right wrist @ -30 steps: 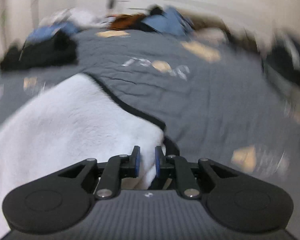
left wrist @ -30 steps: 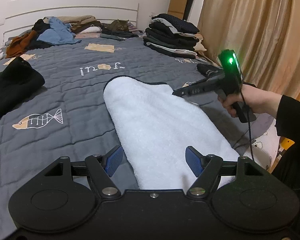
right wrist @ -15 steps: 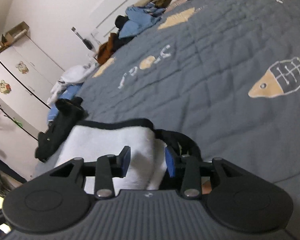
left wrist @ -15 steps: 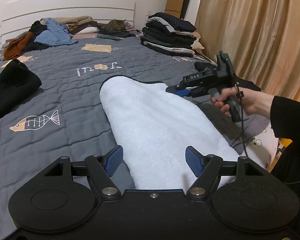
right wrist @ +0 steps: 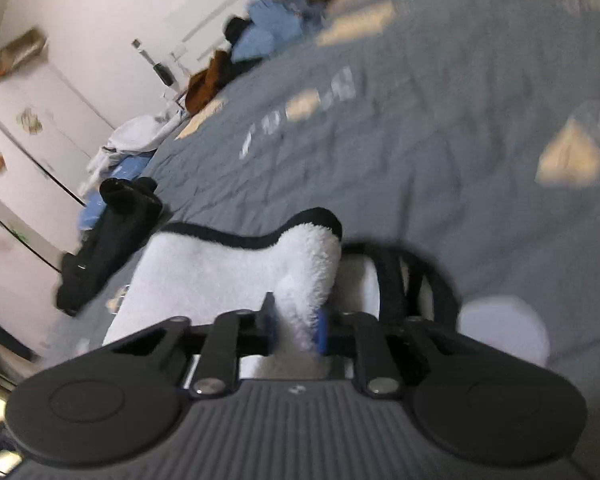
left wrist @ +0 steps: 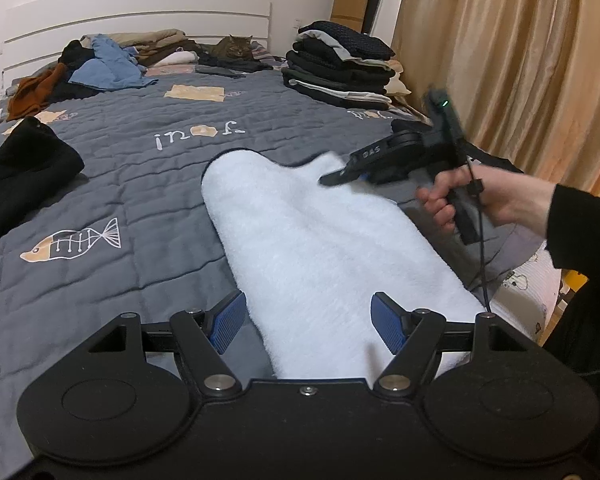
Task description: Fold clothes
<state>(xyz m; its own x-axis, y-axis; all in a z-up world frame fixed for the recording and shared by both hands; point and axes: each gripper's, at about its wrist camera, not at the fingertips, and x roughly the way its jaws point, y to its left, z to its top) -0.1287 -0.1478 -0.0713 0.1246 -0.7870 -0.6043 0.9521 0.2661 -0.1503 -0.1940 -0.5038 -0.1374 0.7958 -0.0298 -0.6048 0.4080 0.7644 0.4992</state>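
White fleece (left wrist: 324,248) on the bed (left wrist: 140,184), its long axis running from the bottom centre of the left view up toward mid-frame. Right gripper (right wrist: 296,330), closing, pinches the raised black-edged corner of the fleece between its pads; in the left view that corner sits right of centre, at the garment's far end. Left gripper (left wrist: 308,320) stands released, its pads straddling the near end without pressing. The right hand (left wrist: 480,200) is thus placed to carry the far end over.
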